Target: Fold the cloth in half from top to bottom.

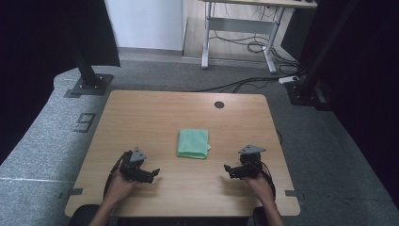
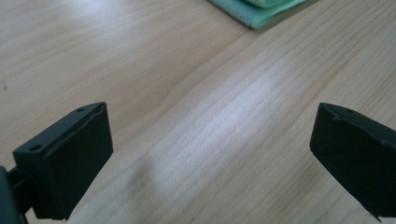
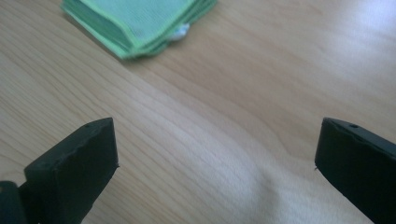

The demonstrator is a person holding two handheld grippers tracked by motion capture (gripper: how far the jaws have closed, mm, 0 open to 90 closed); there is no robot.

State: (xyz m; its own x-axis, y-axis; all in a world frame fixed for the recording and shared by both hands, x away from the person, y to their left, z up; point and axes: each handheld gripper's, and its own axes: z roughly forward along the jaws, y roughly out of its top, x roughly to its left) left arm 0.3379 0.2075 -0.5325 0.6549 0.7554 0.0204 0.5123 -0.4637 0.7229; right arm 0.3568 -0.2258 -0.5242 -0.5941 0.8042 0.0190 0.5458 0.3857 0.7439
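Note:
A folded green cloth (image 1: 193, 143) lies flat in the middle of the wooden table (image 1: 155, 110). My left gripper (image 1: 155, 173) rests low near the front left of the table, open, jaws wide apart over bare wood, pointing right. The cloth's corner (image 2: 259, 10) shows at the top of the left gripper view. My right gripper (image 1: 227, 168) sits at the front right, open and holding nothing, pointing left toward the cloth (image 3: 137, 21), whose stacked folded edges and small white tag (image 3: 181, 31) face it.
A round dark cable hole (image 1: 219, 104) marks the table's far edge. Black frame posts on base plates (image 1: 89, 84) stand beyond the far corners. A desk with trailing cables (image 1: 244, 44) is farther back on the grey carpet.

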